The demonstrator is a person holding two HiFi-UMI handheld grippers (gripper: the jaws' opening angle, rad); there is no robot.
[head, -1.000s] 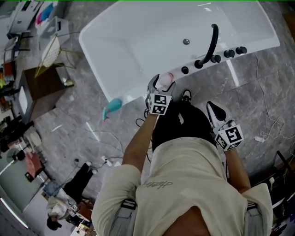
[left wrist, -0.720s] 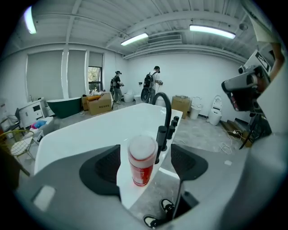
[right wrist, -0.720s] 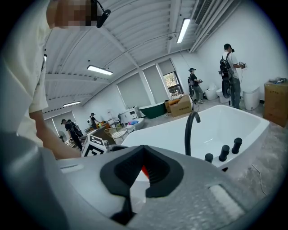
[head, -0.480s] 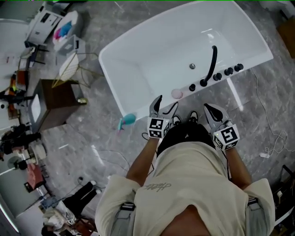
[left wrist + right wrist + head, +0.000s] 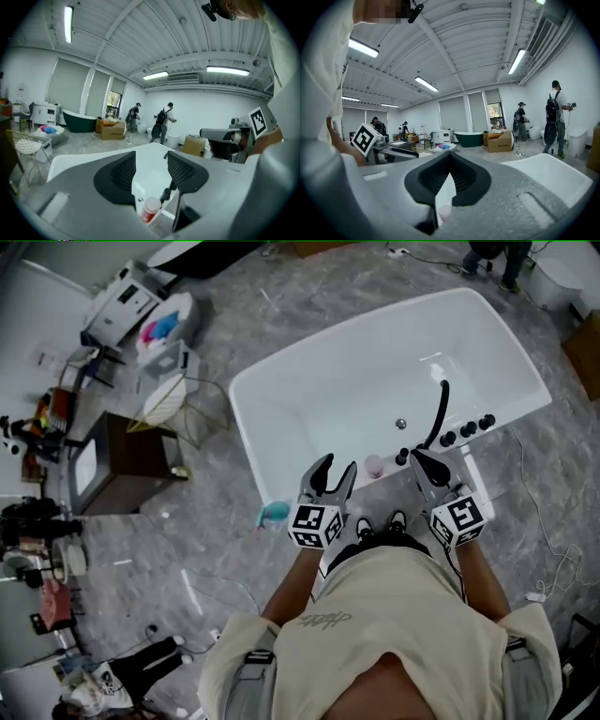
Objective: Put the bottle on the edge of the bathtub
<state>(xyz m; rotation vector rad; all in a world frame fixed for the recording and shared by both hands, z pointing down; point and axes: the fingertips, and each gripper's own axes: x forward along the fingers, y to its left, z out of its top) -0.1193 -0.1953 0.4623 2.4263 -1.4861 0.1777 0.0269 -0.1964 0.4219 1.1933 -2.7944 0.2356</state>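
The small pink bottle (image 5: 374,466) with a pale cap stands upright on the near rim of the white bathtub (image 5: 281,395), beside the black taps. My left gripper (image 5: 337,466) hovers just left of it, over the rim. Its jaws are apart and closing, with nothing between them. In the left gripper view the bottle (image 5: 151,209) shows low under the left gripper (image 5: 151,158), clear of both pads. My right gripper (image 5: 418,459) is shut, to the bottle's right. The right gripper view shows that gripper (image 5: 450,160) empty, with the bottle (image 5: 444,212) below it.
A black hand shower (image 5: 439,413) and black knobs (image 5: 469,430) sit on the rim right of the bottle. A teal object (image 5: 274,514) lies on the floor by the tub's corner. A wire chair (image 5: 173,395) and a dark cabinet (image 5: 122,465) stand to the left. People stand in the background.
The left gripper has drawn back from the bottle, which stays standing on the rim, and its jaws have narrowed. Both grippers now sit nearer the person, and the whole tub is in view.
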